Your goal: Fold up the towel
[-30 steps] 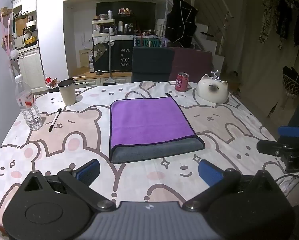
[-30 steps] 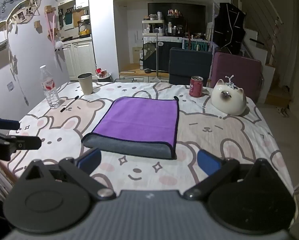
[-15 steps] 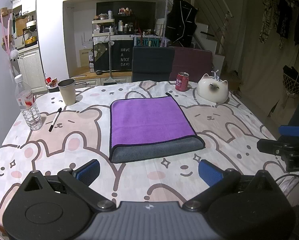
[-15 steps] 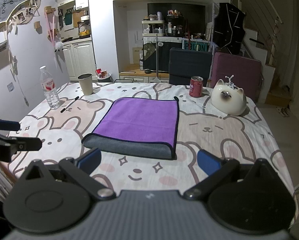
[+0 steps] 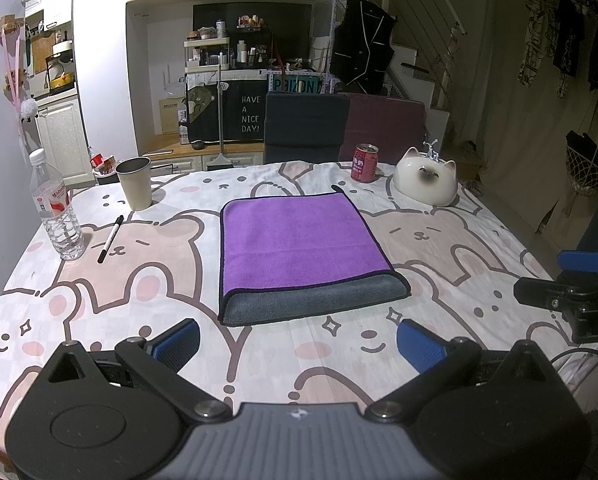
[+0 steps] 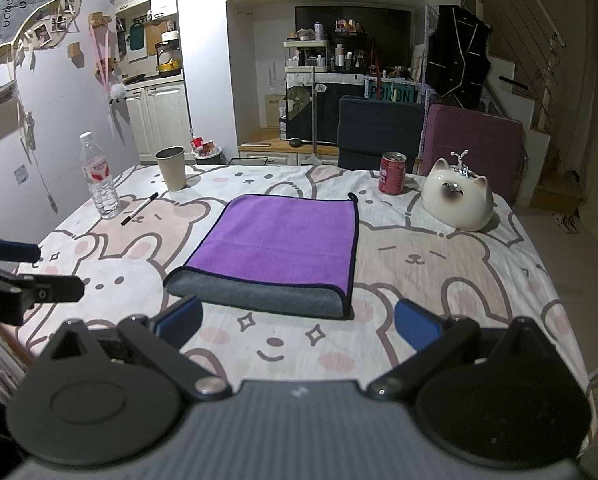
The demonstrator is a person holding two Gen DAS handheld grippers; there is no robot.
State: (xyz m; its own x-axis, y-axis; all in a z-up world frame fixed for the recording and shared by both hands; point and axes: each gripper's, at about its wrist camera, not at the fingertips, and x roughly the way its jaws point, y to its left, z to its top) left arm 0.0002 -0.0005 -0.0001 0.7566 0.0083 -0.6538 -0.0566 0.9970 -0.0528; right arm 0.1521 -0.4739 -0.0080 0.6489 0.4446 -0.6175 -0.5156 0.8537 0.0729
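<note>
A purple towel [image 5: 299,240] with a grey underside lies folded flat in the middle of the table, its grey fold edge toward me; it also shows in the right wrist view [image 6: 279,244]. My left gripper [image 5: 297,344] is open and empty, held above the table's near edge short of the towel. My right gripper [image 6: 297,322] is open and empty, just short of the towel's grey edge. Each gripper shows at the side of the other's view.
On the bear-print tablecloth [image 5: 139,280] stand a water bottle [image 5: 57,208], a cup [image 5: 135,182], a pen [image 5: 111,238], a red can [image 5: 364,162] and a white cat-shaped ornament [image 5: 426,182]. Two chairs [image 5: 305,128] stand behind the table.
</note>
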